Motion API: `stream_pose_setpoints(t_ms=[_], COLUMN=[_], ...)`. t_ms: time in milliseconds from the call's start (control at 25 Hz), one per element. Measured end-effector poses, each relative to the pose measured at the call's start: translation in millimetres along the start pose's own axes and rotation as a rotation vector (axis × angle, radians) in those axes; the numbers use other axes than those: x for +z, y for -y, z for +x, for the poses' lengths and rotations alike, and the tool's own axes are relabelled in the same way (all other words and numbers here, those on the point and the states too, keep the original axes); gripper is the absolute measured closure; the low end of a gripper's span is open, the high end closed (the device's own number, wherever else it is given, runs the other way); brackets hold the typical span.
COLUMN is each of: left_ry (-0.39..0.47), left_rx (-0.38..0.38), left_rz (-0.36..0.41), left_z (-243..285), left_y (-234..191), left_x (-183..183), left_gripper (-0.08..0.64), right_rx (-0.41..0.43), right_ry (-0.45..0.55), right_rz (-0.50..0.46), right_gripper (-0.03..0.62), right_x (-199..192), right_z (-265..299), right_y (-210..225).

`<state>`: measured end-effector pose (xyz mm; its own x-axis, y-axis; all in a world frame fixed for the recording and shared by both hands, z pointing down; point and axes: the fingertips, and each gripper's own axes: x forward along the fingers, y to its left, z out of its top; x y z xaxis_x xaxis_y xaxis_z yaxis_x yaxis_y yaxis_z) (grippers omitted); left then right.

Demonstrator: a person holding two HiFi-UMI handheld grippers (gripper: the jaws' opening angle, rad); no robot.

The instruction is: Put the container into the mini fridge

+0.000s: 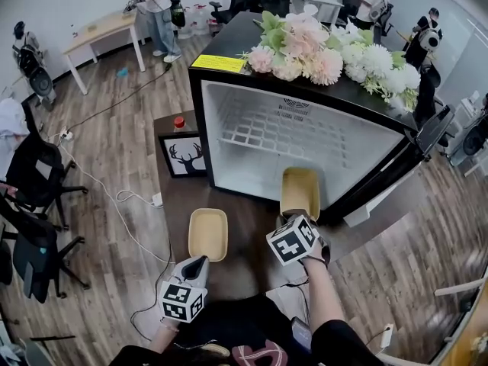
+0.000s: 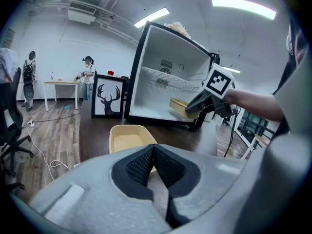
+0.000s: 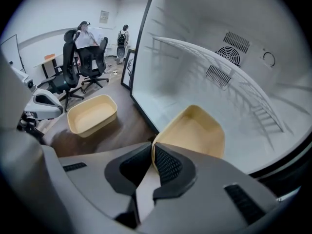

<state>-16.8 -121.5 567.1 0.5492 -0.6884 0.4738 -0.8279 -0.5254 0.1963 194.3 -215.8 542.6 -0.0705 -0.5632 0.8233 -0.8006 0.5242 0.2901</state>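
The right gripper (image 3: 152,152) is being kept closed on the near rim of the container (image 3: 195,130): the thin wall is being pinched between the two ribbed pads, and the tray is being held out ahead of the jaws at a tilt. In the head view the same gripper (image 1: 300,213) is being held at the open mouth of the mini fridge (image 1: 335,139), with the container (image 1: 300,189) reaching over the sill onto the white floor of the cabinet, under the wire shelf (image 1: 259,132). Whether its base is being rested on that floor cannot be told.

The left gripper (image 2: 153,149) is being held back near the body with its jaws together and nothing between them. A second container (image 2: 127,135) of the same kind is being left on the dark table (image 1: 252,227), just ahead of it.

The container is judged to be light and empty, a shallow moulded tray of pale tan with rounded corners and a matt, fibrous-looking face. Its wall is thin, so some flex is to be expected under an edge grip, and sag at the far end is likely. A hold on the middle of a short rim, as is being used now, is judged to be sound; a hard squeeze is being risked only at the cost of a creased lip.
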Motion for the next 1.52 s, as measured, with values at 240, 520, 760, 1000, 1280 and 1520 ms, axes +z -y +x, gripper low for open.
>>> stream_pose_setpoints(t_ms=[240, 520, 760, 1000, 1280, 1520], left_ry=[-0.006, 0.005, 0.008, 0.003, 0.004, 0.006], left_rx=[0.013, 0.05, 0.089, 0.095, 0.129, 0.142], left_rz=[-0.035, -0.083, -0.118, -0.127, -0.148, -0.162], left_z=[5.8, 10.8, 11.9, 14.6, 13.2, 13.0], left_y=[-13.7, -27.9, -38.6, -39.1, -49.2, -54.2], left_x=[1.6, 6.3, 5.1, 4.9, 3.7, 3.9], left_gripper=[0.552, 0.552, 0.552, 0.552, 0.552, 0.552], right_rx=[-0.019, -0.024, -0.015, -0.007, 0.008, 0.038], right_ry=[-0.009, -0.026, -0.042, -0.068, -0.079, -0.094], right_rz=[0.018, 0.034, 0.037, 0.043, 0.051, 0.071], right_gripper=[0.563, 0.563, 0.562, 0.561, 0.561, 0.56], right_x=[10.8, 15.6, 14.6, 9.6, 12.9, 12.2], right_z=[14.9, 34.0, 48.5, 60.6, 69.2, 75.9], right_y=[25.9, 47.0, 59.4, 67.5, 76.2, 79.0])
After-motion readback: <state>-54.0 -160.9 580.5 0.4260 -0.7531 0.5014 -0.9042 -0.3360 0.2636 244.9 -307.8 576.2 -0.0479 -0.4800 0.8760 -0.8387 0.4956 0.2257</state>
